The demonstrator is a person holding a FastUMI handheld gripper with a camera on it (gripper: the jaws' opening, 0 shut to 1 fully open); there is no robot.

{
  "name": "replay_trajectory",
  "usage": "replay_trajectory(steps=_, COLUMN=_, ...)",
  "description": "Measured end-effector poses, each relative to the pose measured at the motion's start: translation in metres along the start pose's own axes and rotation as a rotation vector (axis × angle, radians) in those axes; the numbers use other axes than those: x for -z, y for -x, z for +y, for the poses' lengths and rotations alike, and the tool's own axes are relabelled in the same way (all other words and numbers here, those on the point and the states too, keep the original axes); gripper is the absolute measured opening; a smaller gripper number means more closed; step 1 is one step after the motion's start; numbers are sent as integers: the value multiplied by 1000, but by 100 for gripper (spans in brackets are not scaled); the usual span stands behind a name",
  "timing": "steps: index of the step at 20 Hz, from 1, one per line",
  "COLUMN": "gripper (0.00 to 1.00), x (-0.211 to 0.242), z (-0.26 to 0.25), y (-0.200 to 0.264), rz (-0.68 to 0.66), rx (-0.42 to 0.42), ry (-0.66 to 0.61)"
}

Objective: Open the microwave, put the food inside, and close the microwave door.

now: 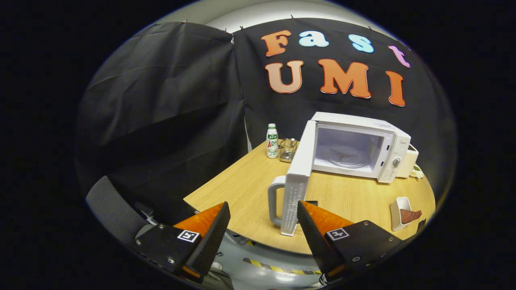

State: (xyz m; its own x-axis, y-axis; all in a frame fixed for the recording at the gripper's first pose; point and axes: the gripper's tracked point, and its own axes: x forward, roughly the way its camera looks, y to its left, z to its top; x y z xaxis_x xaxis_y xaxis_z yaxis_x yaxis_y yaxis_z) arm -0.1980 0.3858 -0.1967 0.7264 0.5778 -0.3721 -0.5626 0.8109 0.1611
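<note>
- My claw hangs just off the near edge of the bench, its fingers spread wide apart with nothing held between them.
- The microwave sits toward the back of the bench, and its door is swung fully out toward me — so the opening step looks done, and the cavity with its glass plate is bare and ready.
- The door's handle is just ahead of my fingers, slightly between them; I judge I am apart from it, not touching.
- The food — a brownish piece in a small white dish — lies in front of the microwave, off to the side away from the door and near the bench's edge, beyond my right finger.
- Placed there, the dish is outside the door's swing, which I take to be why it waits on that side.
- A small bottle and a glass jar stand behind the door, beside the microwave — well clear of my path.
</note>
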Motion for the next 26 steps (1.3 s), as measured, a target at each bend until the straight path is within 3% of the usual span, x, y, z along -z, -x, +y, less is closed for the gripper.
replay_trajectory(steps=5, gripper=98, x=-23, z=-93, y=23, rz=-63, rx=167, ry=-5)
replay_trajectory(steps=10, gripper=98, x=-15, z=-197, y=43, rz=-66, rx=342, ry=-70)
replay_trajectory(steps=15, gripper=98, x=1, z=-290, y=65, rz=-68, rx=456, ry=-87)
replay_trajectory(steps=26, gripper=98, x=83, z=-412, y=52, rz=-12, rx=513, ry=-288)
